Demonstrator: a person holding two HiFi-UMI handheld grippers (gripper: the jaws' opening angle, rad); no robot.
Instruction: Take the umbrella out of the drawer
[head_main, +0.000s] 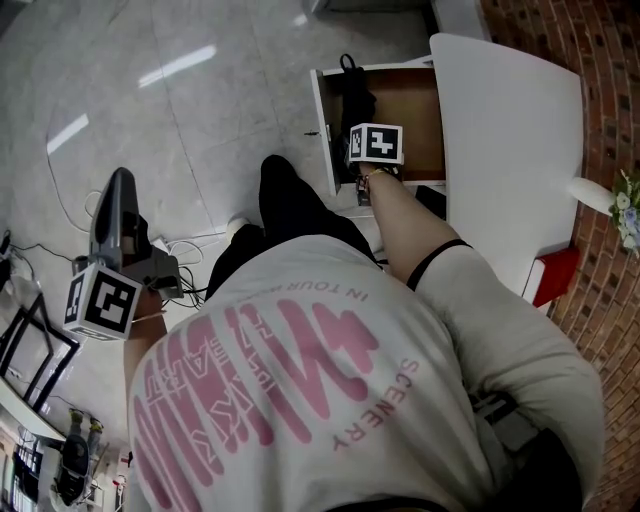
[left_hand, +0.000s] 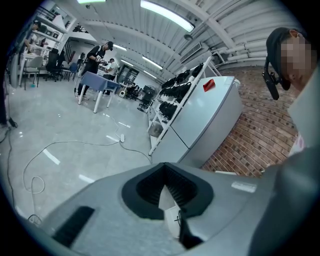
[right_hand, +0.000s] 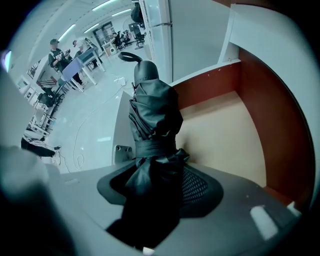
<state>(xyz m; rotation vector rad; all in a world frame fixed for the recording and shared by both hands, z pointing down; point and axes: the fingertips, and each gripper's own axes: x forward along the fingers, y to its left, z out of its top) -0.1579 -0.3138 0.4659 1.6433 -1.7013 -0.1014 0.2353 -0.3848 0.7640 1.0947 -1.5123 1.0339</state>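
One readable word, SCENERY, on my shirt (head_main: 350, 420). My right gripper (right_hand: 156, 182) clamps the umbrella (right_hand: 152, 112) along the left wall of the drawer (right_hand: 227, 132), bare floor to its right; my left gripper (left_hand: 165, 175) is closed, empty.

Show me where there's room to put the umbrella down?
The white tabletop right of the open drawer is mostly bare. The grey floor left of the drawer is bare. It's crowded by the cables near the left hand-held gripper.

Head view looks steeply down onto the drawer (head_main: 410, 110); right gripper view peers into that drawer from close; left gripper view, well apart, faces across the floor (left_hand: 60, 130).
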